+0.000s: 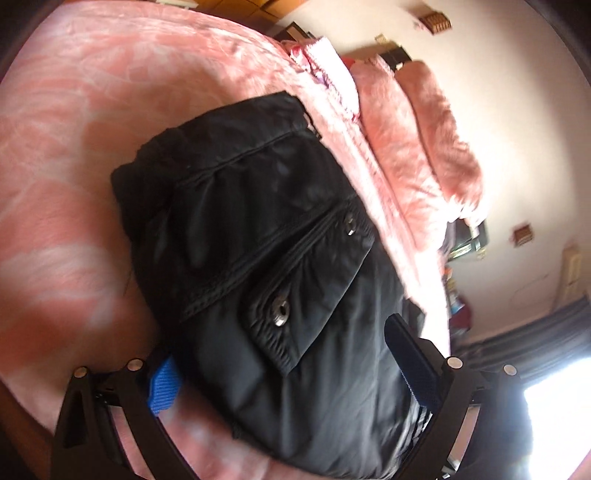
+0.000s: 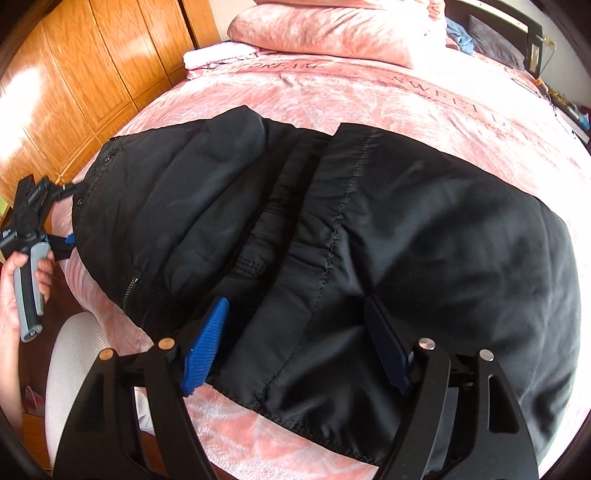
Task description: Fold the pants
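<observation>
Black pants lie folded on a pink bed cover. In the left wrist view the pants show a flap pocket with two metal snaps. My left gripper is open, its blue-padded fingers on either side of the pants' end, the fabric lying between them. It also shows in the right wrist view at the far left, held by a hand. My right gripper is open over the near hem of the pants, fingers spread on either side of a fold.
Pink pillows and a folded white towel lie at the head of the bed. A wooden wardrobe stands at the left. A white chair is by the near bed edge.
</observation>
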`<move>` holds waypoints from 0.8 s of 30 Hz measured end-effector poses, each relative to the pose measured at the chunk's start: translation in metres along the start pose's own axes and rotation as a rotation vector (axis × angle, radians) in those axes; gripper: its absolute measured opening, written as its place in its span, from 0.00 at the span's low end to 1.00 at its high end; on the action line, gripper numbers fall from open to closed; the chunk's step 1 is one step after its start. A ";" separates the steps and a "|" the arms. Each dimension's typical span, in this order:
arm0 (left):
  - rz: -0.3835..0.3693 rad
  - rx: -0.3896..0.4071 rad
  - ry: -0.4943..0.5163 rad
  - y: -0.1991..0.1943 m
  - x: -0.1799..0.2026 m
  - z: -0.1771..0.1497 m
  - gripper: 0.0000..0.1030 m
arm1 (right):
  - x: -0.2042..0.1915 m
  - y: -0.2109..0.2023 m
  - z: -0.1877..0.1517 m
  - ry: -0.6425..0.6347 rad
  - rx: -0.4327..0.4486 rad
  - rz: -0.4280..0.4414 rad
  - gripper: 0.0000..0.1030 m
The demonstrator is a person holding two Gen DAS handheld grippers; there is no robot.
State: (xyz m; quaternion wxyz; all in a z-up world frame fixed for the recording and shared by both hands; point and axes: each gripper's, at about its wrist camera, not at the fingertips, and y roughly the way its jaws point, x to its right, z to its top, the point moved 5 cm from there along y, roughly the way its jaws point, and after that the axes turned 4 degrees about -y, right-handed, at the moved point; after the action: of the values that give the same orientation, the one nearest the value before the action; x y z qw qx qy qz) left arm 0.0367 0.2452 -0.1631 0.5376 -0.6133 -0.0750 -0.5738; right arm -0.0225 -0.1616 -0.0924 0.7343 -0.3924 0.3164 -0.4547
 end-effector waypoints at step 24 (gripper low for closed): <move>-0.156 0.067 -0.056 -0.001 0.024 0.001 0.18 | 0.000 -0.003 -0.001 0.009 0.022 0.032 0.80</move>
State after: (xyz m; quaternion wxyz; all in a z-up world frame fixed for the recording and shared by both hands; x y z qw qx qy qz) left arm 0.0447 0.2340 -0.1439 0.5092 -0.6030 -0.1567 -0.5938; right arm -0.0249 -0.1626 -0.0901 0.7442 -0.3770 0.3209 -0.4483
